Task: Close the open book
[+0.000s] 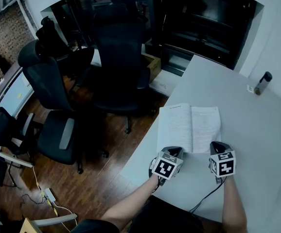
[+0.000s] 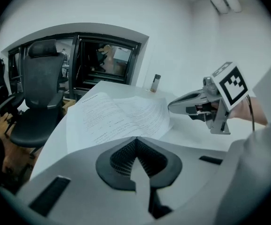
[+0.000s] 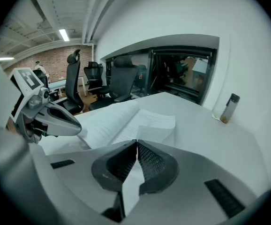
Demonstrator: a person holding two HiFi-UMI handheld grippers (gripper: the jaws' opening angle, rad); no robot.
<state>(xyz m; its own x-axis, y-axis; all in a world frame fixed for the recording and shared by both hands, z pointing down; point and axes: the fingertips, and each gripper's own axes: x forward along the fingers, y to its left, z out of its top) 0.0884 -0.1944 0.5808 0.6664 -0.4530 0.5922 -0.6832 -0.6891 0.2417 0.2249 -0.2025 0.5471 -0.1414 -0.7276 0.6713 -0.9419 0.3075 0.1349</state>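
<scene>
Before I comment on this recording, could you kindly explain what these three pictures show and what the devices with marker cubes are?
There is no robot: a person holds a two-jaw gripper in each hand, and the cubes are part of them. The head view looks down from the person's head at the left gripper and right gripper by the near edge of an open book on a white table. The other two pictures come from cameras riding on each gripper, looking along its jaws. Both pairs of jaws are closed with nothing between them, so nothing is held. A bottle stands on the table's far side.
</scene>
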